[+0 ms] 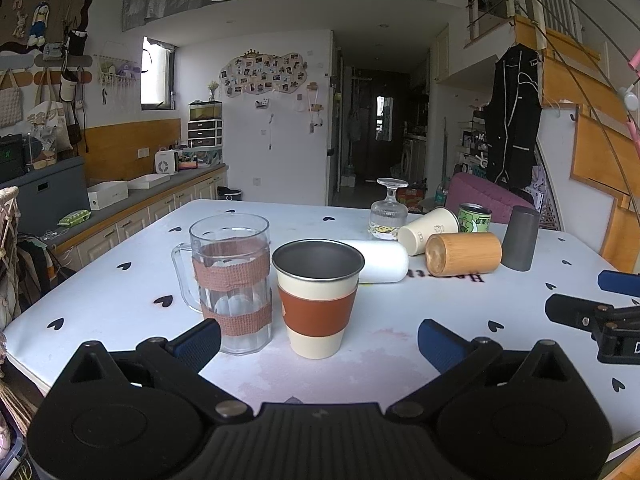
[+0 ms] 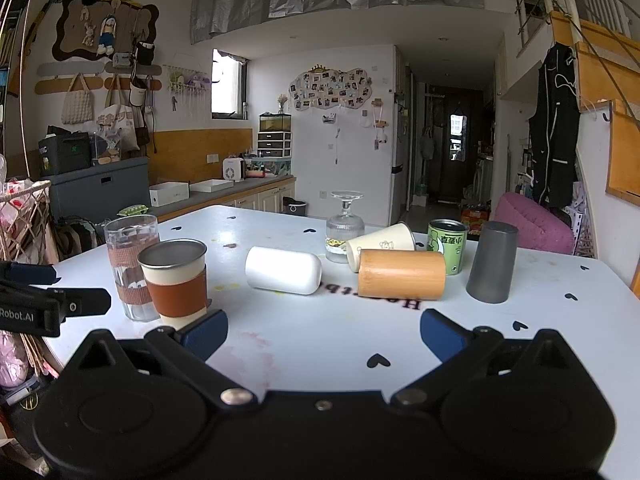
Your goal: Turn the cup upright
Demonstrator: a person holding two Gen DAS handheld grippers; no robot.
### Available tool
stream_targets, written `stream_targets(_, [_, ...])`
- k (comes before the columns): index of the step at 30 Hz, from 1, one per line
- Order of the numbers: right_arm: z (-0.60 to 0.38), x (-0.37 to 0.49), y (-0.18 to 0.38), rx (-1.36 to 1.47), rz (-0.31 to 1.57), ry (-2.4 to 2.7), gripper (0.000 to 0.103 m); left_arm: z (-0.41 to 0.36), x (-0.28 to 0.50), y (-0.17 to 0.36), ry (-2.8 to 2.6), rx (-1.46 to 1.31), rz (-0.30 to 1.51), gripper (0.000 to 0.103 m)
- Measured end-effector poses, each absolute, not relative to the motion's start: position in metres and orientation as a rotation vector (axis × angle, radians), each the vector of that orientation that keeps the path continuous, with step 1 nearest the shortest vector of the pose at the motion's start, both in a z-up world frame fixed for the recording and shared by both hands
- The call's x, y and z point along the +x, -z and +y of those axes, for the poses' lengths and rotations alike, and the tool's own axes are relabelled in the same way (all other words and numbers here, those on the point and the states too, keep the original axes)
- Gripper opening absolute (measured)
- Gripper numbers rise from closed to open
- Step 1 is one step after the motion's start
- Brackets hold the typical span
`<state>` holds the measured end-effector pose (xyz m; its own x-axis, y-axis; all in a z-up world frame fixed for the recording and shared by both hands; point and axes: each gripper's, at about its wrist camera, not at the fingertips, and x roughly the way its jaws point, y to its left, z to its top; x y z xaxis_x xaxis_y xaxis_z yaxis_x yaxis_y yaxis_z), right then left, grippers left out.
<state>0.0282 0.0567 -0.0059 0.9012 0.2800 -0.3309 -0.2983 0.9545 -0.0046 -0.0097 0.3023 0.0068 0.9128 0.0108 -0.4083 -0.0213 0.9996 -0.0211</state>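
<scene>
Both the left tool (image 1: 319,342) and right tool (image 2: 324,334) hover spread and empty above the tabletop (image 2: 320,344). The sleeved cup (image 1: 317,298) stands upright beside a taped glass mug (image 1: 230,280); the bamboo cup (image 2: 401,274) lies sideways, perhaps touching the paper cup (image 2: 380,245).

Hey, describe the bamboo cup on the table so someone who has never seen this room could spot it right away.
On the white heart-print table, look at the cluster of cups toward the far right side. The bamboo cup lies on its side between the white cylinder cup and the upside-down dark grey cup. It alone is tan wood-grained.
</scene>
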Motion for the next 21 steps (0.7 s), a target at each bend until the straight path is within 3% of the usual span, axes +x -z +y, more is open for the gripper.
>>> stream_targets(21, [0.0568,0.028,0.0062,-0.057,0.334,-0.299,0.103,0.3029,-0.0095,-0.0062,-0.016,-0.026,0.421,0.103])
